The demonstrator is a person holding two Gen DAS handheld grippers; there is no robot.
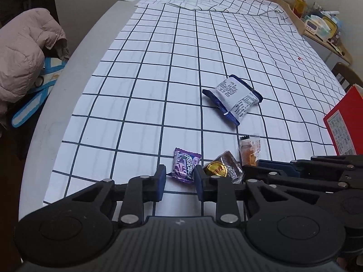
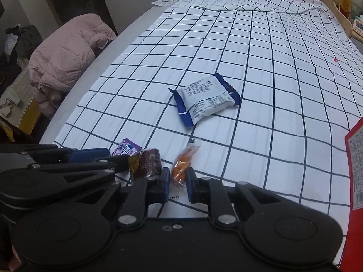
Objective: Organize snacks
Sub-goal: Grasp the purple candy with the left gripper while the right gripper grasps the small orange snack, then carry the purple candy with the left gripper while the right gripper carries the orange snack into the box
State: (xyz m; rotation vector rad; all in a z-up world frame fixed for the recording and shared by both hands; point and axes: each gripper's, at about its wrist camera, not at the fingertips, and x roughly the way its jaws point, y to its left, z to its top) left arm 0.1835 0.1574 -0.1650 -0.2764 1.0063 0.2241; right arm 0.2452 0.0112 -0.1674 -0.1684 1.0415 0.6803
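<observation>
Little here reads clearly. The purple candy wrapper [image 1: 186,166] carries large white Chinese characters, too warped to make out. The gold round seal on the brown snack [image 1: 215,169] bears red characters, illegible. The white-and-blue packet [image 2: 205,99] and the red box [image 1: 344,133] show tables of fine print, with a barcode on the box, all unreadable.

Round grey table [image 1: 74,72], mostly covered by a white cloth with dark grid lines [image 1: 181,68]; far end of cloth folded back on itself. Pink padded jacket [image 2: 65,56] draped over a seat at the table's left edge. Wooden shelf unit [image 1: 317,25] at far right, cluttered with jars and small containers. Dark wooden chair back [image 1: 344,74] beside it. Pale wall behind. Light dim, cool, even.
</observation>
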